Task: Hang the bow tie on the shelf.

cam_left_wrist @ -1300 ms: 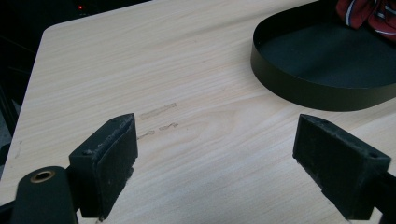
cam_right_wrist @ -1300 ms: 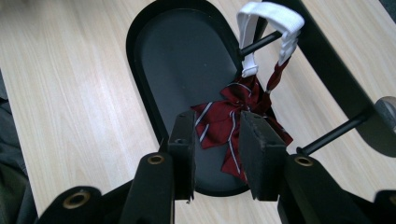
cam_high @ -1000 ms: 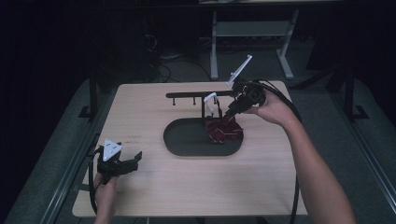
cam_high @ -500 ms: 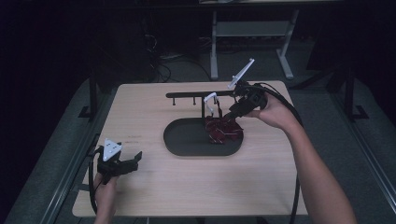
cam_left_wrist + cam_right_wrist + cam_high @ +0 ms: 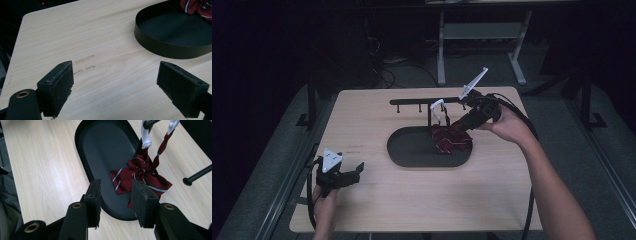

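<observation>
- My right hand-held gripper (image 5: 116,200): jaws just been opening, nothing between them.
- Red striped bow tie (image 5: 140,178) hangs from the rack (image 5: 422,102), just ahead, over the black tray (image 5: 100,152).
- Left hand-held gripper (image 5: 115,85): released, well apart on the surface (image 5: 75,37).

The tabletop (image 5: 75,32) looks like pale wood with a fine straight grain, smooth and faintly shiny, with a few dull scuff marks just ahead of the left gripper's (image 5: 115,87) jaws. The tray (image 5: 105,147) beyond the right gripper's (image 5: 116,200) jaws is matt black, smooth, metal or plastic by its look. The bow tie (image 5: 140,178) is woven cloth, dark red with pale stripes, on a glossy white plastic clip (image 5: 145,135). Both pairs of jaws carry rough, matt black pads.
</observation>
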### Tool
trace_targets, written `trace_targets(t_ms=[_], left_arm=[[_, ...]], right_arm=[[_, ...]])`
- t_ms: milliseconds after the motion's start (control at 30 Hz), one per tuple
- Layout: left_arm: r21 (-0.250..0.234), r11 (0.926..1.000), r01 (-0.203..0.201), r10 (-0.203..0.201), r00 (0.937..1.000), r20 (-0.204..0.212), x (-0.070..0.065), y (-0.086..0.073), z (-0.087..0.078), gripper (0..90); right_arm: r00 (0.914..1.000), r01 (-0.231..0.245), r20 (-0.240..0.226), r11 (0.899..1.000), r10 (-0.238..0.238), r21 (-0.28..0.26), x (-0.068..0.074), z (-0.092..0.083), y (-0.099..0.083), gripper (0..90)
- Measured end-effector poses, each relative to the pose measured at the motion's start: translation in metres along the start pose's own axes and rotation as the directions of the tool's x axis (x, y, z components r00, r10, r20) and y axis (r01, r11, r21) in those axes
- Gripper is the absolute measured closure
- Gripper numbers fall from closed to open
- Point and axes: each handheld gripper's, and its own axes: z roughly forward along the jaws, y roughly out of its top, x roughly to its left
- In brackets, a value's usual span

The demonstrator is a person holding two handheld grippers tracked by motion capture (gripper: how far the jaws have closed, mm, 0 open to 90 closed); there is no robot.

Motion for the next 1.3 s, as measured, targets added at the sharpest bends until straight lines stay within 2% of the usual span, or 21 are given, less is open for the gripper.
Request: trace_targets(t_ms=[100, 533, 767, 1300], left_arm=[[-0.001, 1.0, -0.001, 0.001, 1.0, 0.0, 0.0, 0.0, 0.0, 13.6], [0.0, 1.0, 0.001, -0.001, 1.0, 0.0, 0.0, 0.0, 0.0, 13.5], [-0.001, 1.0, 0.001, -0.001, 1.0, 0.0, 0.0, 0.0, 0.0, 13.5], [0.001, 1.0, -0.001, 0.001, 1.0, 0.0, 0.0, 0.0, 0.0, 13.5]], right_arm=[[1.0, 0.007, 0.0, 1.0, -0.007, 0.001, -0.001, 0.0, -0.002, 58.6], [0.9997, -0.022, -0.009, 1.0, 0.022, -0.007, -0.002, 0.003, -0.016, 57.1], [0.9998, -0.016, -0.012, 1.0, 0.016, -0.001, 0.0, 0.004, -0.02, 55.9], [0.9986, -0.037, -0.038, 0.999, 0.037, 0.001, 0.002, 0.014, -0.038, 54.1]])
